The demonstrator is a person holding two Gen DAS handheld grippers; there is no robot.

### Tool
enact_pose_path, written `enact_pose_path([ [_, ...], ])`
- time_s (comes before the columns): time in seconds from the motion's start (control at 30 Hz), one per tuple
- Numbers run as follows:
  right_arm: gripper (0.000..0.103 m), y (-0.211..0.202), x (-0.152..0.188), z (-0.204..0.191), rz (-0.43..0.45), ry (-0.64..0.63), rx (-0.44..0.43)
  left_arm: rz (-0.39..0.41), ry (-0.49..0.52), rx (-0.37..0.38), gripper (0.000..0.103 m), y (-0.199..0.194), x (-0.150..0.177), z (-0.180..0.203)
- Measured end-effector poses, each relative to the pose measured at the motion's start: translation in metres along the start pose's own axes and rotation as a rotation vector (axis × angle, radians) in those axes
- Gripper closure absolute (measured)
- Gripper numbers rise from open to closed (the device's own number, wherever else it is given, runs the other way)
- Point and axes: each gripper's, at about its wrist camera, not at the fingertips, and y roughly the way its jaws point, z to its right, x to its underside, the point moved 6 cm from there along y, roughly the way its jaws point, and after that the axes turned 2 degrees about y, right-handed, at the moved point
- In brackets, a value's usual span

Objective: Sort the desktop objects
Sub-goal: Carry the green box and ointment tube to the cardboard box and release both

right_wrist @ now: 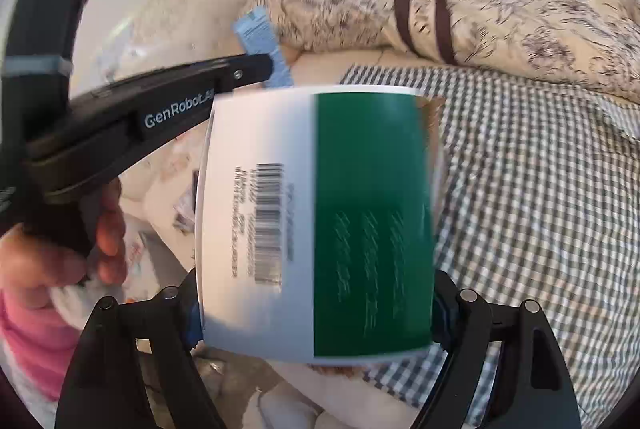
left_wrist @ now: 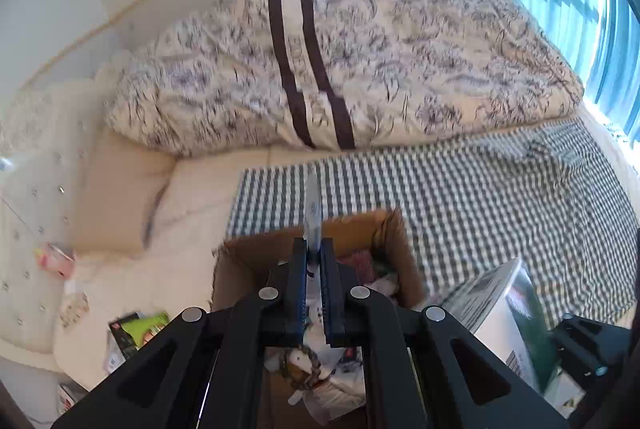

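While the left gripper [left_wrist: 314, 261] holds a thin flat blue packet [left_wrist: 313, 213] edge-on between its closed jaws, that packet stands upright above the far rim of an open brown cardboard box [left_wrist: 236, 269]. In the right wrist view the same packet [right_wrist: 262, 41] shows a pale blue printed face, sticking out past the tip of the left gripper [right_wrist: 256, 69], whose handle a hand [right_wrist: 60, 253] with a pink sleeve grasps. The right gripper [right_wrist: 316, 313] is clamped on a smooth white and green carton [right_wrist: 320, 225] with a barcode, its jaws spread wide to the carton's two sides. The carton [left_wrist: 508, 313] hangs just beside the box's right wall. The box holds a jumble of small items, too blurred to name. It sits at the near left corner of a grey-and-white checked cloth [left_wrist: 480, 189], whose far and right stretches lie bare. Beyond the cloth's far edge lies a bulky cream floral duvet [left_wrist: 360, 69] with two dark stripes. Left of the box, small packages [left_wrist: 136, 333] lie scattered on the cream sheet [left_wrist: 192, 197].
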Motion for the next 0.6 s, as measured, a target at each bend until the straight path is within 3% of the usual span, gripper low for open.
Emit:
enact_pose_path([
  [0.07, 0.022, 0.012, -0.002, -0.003, 0.021, -0.04, 0.006, -0.011, -0.026, 0.015, 0.093, 0.011, 0.007, -0.008],
  [0.13, 0.019, 0.014, -0.003, 0.002, 0.054, -0.067, 0.066, -0.023, -0.035, -0.003, 0.081, 0.02, 0.01, -0.015],
  [0.2, 0.014, 0.014, -0.005, 0.006, 0.06, -0.085, 0.119, -0.015, -0.036, -0.029, 0.046, 0.024, 0.009, -0.02],
  [0.27, 0.013, 0.011, -0.007, 0.01, 0.076, -0.08, 0.113, 0.011, -0.053, -0.022, 0.034, 0.022, 0.005, -0.023],
  [0.4, 0.013, 0.004, -0.01, 0.01, 0.095, -0.072, 0.06, 0.042, -0.104, -0.014, 0.022, 0.017, -0.004, -0.028],
  [0.6, 0.013, 0.001, -0.011, 0.005, 0.102, -0.065, 0.017, 0.056, -0.108, -0.039, 0.022, 0.006, -0.008, -0.026],
])
